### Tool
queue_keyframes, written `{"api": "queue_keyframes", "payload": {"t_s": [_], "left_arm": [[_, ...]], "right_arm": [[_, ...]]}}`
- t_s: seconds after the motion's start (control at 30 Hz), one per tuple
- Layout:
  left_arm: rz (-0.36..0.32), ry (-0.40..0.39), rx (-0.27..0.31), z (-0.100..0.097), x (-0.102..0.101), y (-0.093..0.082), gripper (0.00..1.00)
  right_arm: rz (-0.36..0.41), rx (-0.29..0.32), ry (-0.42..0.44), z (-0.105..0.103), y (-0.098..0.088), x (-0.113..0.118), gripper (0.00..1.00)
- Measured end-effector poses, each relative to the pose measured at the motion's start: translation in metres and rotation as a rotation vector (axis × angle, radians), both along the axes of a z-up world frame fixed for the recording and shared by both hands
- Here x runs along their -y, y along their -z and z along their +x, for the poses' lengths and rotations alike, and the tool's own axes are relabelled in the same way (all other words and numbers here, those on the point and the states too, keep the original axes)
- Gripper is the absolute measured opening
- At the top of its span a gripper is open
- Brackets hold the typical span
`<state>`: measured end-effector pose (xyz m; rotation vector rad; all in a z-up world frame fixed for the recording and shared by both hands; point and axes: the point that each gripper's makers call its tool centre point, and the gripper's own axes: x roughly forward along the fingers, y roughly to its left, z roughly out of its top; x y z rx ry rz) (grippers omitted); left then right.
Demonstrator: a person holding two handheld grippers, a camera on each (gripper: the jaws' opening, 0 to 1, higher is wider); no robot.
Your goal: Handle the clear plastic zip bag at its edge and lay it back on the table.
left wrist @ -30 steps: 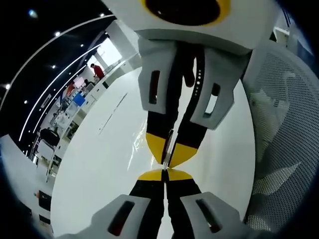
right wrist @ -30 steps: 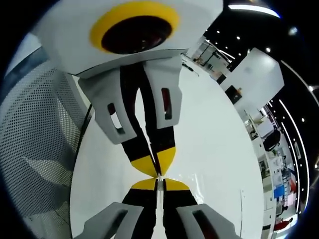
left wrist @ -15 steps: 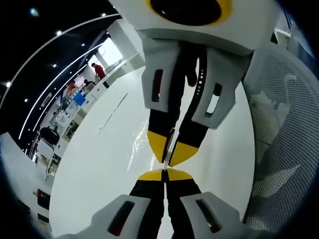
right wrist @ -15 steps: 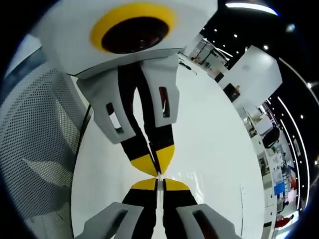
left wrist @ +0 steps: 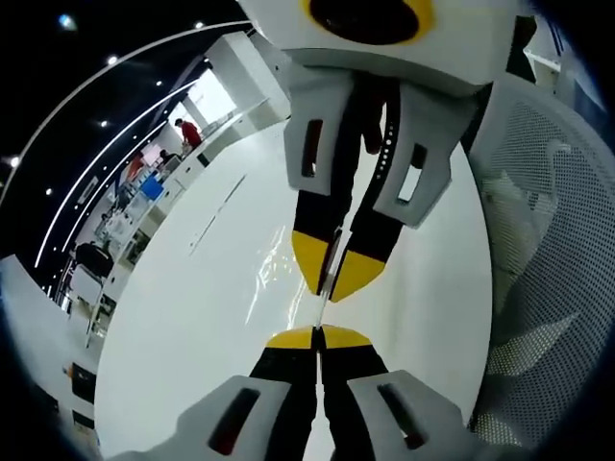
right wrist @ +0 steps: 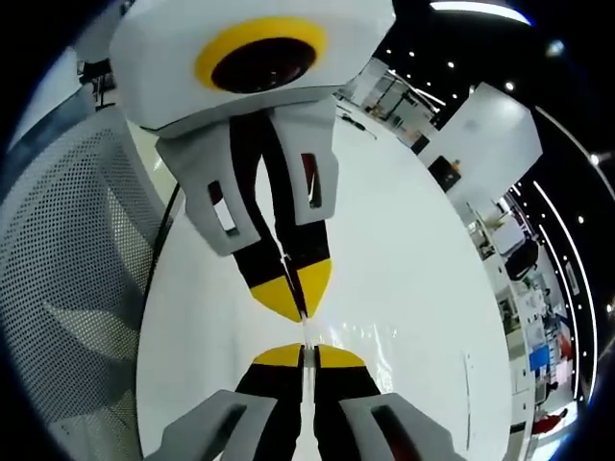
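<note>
Risk number one is a slip: both grippers pinch the clear plastic zip bag (left wrist: 288,274) by a thin strip of edge, and that's all that holds it.

- Left gripper (left wrist: 316,338), seen in the left gripper view: jaws clenched together, yellow tips meeting, film caught between them. Right gripper (left wrist: 329,277) comes in from the top of that view, also closed on the edge, tips just beside the left tips with a short run of edge stretched between.
- Right gripper view mirrors this: right gripper (right wrist: 302,354) clamped at the bottom, left gripper (right wrist: 293,291) facing it from above, jaws closed on the same edge.
- Bag body is barely readable, only glints and wrinkles over the white table (left wrist: 192,327). It appears to hang or trail from the pinched edge toward the table. Can't tell how much of it touches the surface.

Failure modes, my read:
- Pulling the two grippers apart with both clamped could tear the film or yank it out of one pinch.
- One side releasing early lets the bag swing and land crumpled or folded instead of flat.
- Slick film on a glossy table could slide on contact and end up skewed.
- Mesh chair (left wrist: 548,288) sits close to the table edge; lowering on that side risks the bag draping off.
</note>
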<state>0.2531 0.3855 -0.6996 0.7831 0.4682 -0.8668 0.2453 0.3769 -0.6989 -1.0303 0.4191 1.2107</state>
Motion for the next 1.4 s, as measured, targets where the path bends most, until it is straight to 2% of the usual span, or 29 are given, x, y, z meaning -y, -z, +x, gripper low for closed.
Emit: {"api": "queue_keyframes", "payload": {"t_s": [1.4], "left_arm": [[0.004, -0.031, -0.003, 0.003, -0.008, -0.001, 0.0]], "right_arm": [[0.002, 0.013, 0.058, 0.004, -0.001, 0.019, 0.0]]}}
